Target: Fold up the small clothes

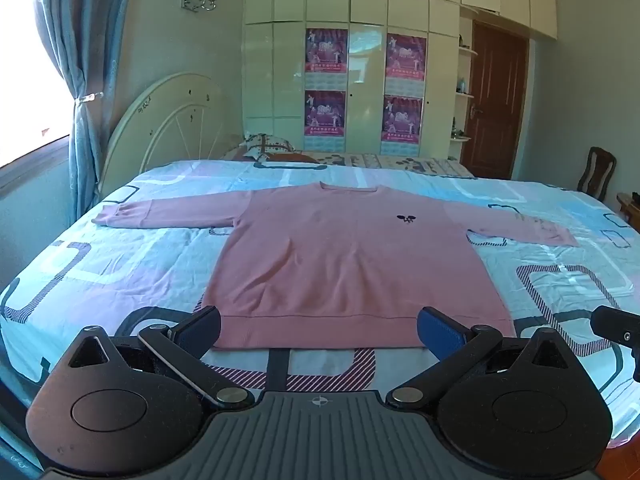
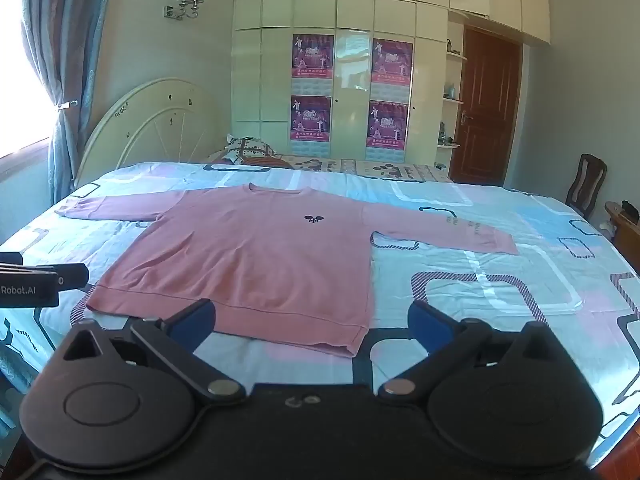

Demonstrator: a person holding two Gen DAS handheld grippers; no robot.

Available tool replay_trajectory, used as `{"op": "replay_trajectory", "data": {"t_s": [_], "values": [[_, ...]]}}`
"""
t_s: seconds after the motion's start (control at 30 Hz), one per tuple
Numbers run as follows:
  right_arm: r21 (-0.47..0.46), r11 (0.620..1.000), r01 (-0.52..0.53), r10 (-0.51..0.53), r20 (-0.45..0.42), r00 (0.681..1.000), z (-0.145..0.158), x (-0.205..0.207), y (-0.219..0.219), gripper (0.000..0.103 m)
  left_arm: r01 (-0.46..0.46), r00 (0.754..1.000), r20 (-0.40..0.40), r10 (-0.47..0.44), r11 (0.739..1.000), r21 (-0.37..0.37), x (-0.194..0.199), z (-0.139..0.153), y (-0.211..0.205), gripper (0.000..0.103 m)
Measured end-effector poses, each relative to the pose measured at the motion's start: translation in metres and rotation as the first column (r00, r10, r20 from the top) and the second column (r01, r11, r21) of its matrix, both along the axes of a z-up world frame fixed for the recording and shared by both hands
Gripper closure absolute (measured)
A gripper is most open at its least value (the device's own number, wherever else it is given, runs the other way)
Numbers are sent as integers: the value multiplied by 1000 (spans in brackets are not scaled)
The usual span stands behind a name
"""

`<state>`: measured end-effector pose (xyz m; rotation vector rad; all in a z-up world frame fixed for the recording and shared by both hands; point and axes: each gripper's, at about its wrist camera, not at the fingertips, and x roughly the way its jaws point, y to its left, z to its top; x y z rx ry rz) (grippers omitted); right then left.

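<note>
while the pink sweater [image 1: 340, 256] lies flat on the bed [image 1: 120, 264], sleeves spread sideways, hem nearest me, i hold my left gripper [image 1: 319, 330] and right gripper [image 2: 312, 322] spread and empty; right sits nearer the hem's right corner.

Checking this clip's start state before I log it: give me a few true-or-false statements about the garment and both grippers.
1. The pink sweater lies flat on the bed sheet with both sleeves spread out. True.
2. The left gripper is shut on the hem. False: its fingers are apart and hold nothing.
3. The right gripper is open. True.
4. The sweater is already folded in half. False: it is fully unfolded.
5. A small dark emblem sits on the chest. True.
</note>
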<state>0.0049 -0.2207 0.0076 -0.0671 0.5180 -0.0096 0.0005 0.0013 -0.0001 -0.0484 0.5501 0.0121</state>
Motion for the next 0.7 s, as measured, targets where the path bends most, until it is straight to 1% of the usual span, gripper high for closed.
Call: {"op": "replay_trajectory", "data": {"t_s": [0.03, 0.07, 0.1, 0.5, 0.7], "values": [[9, 1000, 0, 0, -4, 1000, 0, 0, 0, 1, -1, 1000, -1, 1, 1000, -3, 0, 0, 2, 0], [10, 1000, 0, 1, -5, 1000, 0, 0, 0, 1, 0, 1000, 3, 0, 1000, 14, 1, 0, 2, 0], [9, 1000, -2, 2, -4, 1000, 0, 0, 0, 1, 1, 1000, 14, -2, 999, 53, -1, -1, -3, 0], [3, 1000, 2, -2, -11, 1000, 2, 1, 0, 1, -10, 1000, 20, 9, 998, 54, -7, 6, -9, 0], [11, 1000, 4, -4, -8, 1000, 0, 1, -2, 1, -15, 1000, 18, 14, 999, 44, -4, 5, -3, 0]]}}
